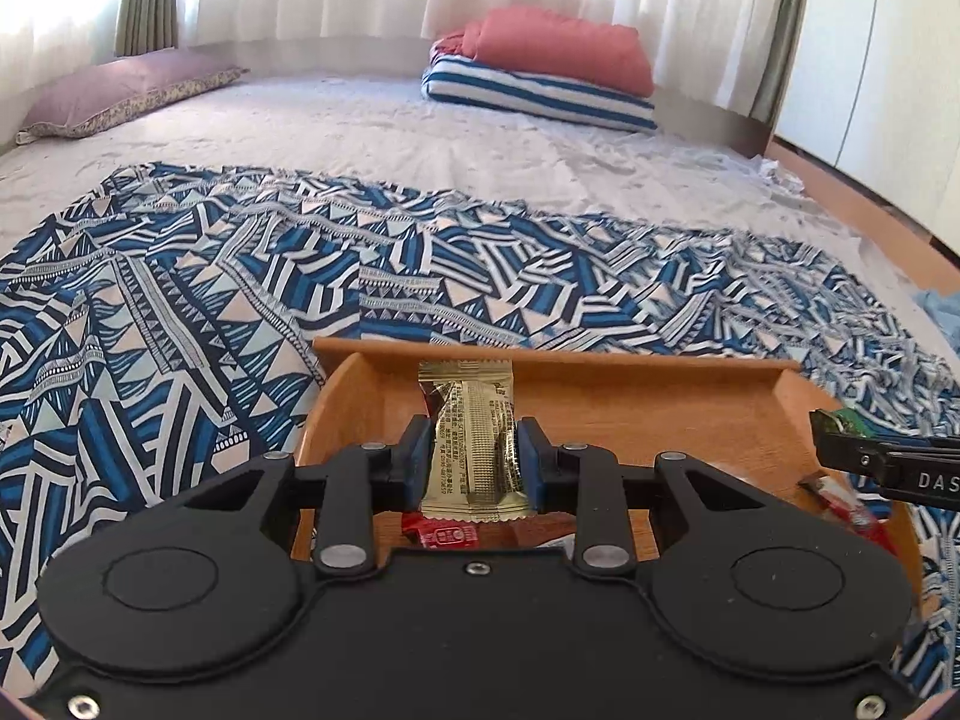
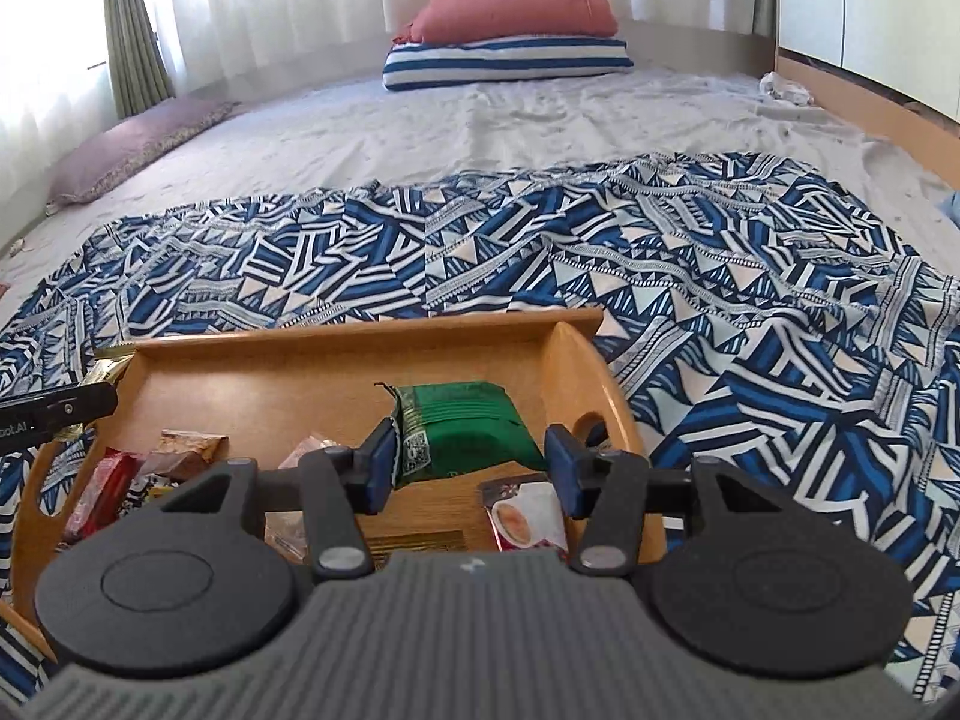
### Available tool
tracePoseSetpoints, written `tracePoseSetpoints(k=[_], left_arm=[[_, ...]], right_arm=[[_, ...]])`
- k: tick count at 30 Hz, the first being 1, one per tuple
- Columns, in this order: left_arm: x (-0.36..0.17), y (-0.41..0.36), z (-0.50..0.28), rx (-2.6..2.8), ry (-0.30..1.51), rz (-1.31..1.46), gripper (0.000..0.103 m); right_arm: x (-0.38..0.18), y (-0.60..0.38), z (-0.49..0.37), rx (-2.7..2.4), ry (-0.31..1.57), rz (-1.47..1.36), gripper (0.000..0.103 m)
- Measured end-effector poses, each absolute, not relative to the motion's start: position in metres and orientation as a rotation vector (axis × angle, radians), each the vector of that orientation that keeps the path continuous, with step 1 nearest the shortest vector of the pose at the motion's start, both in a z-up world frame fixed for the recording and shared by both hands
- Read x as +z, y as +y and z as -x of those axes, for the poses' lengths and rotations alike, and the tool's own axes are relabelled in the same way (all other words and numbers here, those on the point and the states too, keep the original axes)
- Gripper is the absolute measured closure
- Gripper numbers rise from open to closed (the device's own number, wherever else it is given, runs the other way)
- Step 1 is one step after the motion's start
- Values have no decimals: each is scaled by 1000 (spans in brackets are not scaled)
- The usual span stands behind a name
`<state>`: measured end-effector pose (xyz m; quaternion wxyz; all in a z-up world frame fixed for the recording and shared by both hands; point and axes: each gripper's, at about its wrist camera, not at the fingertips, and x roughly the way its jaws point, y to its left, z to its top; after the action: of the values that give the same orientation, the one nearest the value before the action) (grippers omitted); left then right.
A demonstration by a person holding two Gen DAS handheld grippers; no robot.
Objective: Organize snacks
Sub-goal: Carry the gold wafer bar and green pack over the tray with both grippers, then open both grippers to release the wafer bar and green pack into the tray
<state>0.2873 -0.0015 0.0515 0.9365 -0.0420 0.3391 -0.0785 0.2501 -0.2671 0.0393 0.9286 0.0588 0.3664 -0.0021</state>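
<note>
Two snack packets are up off the bed, one in each gripper. The gold packet stands on end, its long axis running away from the left gripper, crimped top edge toward the far wall of the wooden tray. That gripper tilts downward over the tray's left end, its blue pads squeezed narrow on the packet's lower half. The green packet lies crosswise, long axis spanning the right gripper, whose pads clamp its two ends at a middling width, angled down over the tray's right side. Loose snacks lie in the tray below, on the patterned blue cloth.
</note>
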Motion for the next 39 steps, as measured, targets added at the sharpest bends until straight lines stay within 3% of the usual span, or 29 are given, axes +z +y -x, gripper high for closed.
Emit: tracePoseSetpoints(k=[33, 36, 39], left_arm=[[21, 0, -305, -114, 743, 68, 72], [21, 0, -306, -110, 747, 74, 72], [22, 2, -307, -102, 755, 94, 69]], right_arm=[[12, -251, -260, 11, 784, -45, 45], [12, -251, -260, 12, 785, -46, 43], [13, -252, -259, 16, 788, -57, 33]])
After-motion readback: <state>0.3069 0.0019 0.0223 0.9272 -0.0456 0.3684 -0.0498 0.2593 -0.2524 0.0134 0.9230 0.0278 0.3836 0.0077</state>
